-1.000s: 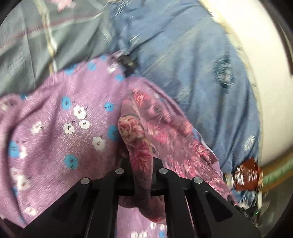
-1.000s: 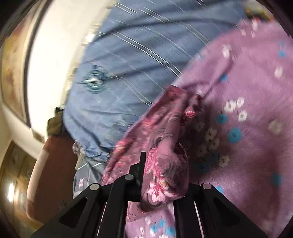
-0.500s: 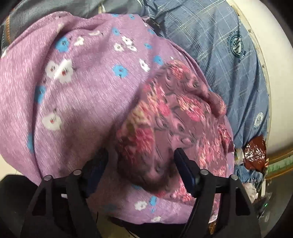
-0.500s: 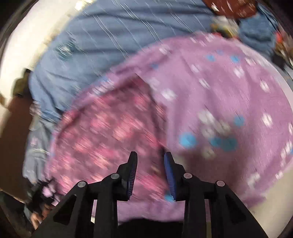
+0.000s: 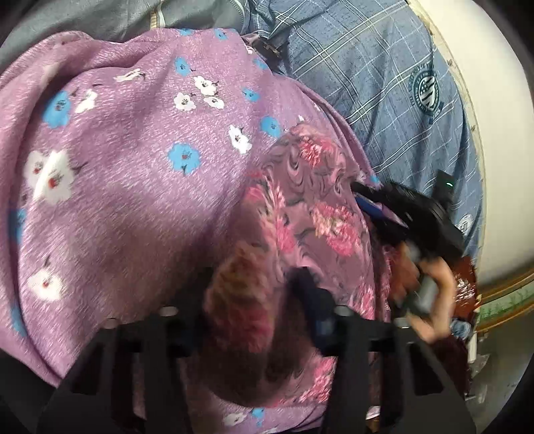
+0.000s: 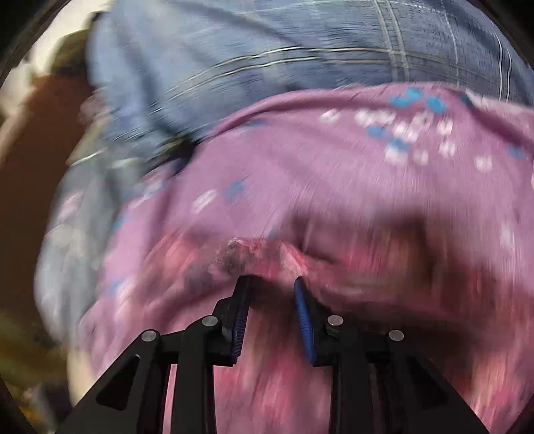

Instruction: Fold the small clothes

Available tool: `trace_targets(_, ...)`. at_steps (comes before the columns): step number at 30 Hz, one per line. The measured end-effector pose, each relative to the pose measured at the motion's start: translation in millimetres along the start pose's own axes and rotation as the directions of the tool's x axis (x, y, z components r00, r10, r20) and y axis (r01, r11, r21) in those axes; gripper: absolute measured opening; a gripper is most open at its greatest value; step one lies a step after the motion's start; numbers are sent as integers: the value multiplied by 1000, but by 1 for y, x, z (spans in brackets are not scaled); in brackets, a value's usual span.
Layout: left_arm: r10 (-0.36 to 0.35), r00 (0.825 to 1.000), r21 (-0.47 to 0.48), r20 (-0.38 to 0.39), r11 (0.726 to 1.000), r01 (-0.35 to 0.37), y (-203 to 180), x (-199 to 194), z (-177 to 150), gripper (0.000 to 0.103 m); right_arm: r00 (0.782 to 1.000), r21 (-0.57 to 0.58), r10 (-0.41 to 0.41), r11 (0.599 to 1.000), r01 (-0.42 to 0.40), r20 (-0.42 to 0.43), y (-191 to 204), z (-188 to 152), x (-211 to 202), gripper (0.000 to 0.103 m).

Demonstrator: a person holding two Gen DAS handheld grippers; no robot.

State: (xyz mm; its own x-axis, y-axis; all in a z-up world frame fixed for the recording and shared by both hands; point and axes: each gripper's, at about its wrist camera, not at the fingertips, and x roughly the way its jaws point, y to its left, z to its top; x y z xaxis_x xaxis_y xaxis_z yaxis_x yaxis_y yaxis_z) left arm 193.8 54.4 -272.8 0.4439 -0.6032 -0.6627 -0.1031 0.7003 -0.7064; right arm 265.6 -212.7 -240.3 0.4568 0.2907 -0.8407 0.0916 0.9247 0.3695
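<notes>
A small mauve garment with pink flowers (image 5: 300, 213) lies on a lilac cloth with blue and white flowers (image 5: 126, 160). My left gripper (image 5: 253, 287) is open, its jaws wide apart on either side of a bunched fold of the pink garment. My right gripper (image 6: 270, 287) is open just in front of the garment's raised edge (image 6: 253, 253), with nothing between the blue pads. The right gripper also shows in the left wrist view (image 5: 410, 217), held in a hand at the garment's right edge. The right wrist view is blurred.
A blue checked shirt with round badges (image 5: 383, 76) lies behind and right of the lilac cloth, also in the right wrist view (image 6: 267, 56). Grey fabric (image 5: 100, 16) lies at the far left. A white wall (image 5: 494, 133) lies beyond the shirt.
Both grippers held the pink garment lifted a second ago. Both have opened and let it drop onto the lilac cloth. The right gripper has swung in low at its edge.
</notes>
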Motion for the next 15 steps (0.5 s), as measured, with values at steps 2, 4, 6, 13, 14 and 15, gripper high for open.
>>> trace_targets(2,-38,999,-7,2,999,38,2,1,2,40,995,59,6,998,-12,96,-10,12,-1,29)
trace_targets(4,-75,997,-4,2,997,75,2,3,1,53,980,104,63,991,-84,190,-21,5,-23,32)
trace_targets(6,-124,992,-29,18,992,124,5,4,0,69,961,95,119,985,-146,248,-32,-18,-54,32)
trace_targets(13,-61,997,69,53,996,57,-21,8,-2,27,958,174,210,954,-245,194,-71,-109,-121,32)
trace_targets(14,-29,998,97,59,995,23,-26,7,-2,22,953,211,248,936,-281,171,-75,-122,-119,32)
trace_targets(15,-4,998,123,66,992,-4,-31,6,-3,13,955,234,265,928,-290,134,-74,-136,-112,32)
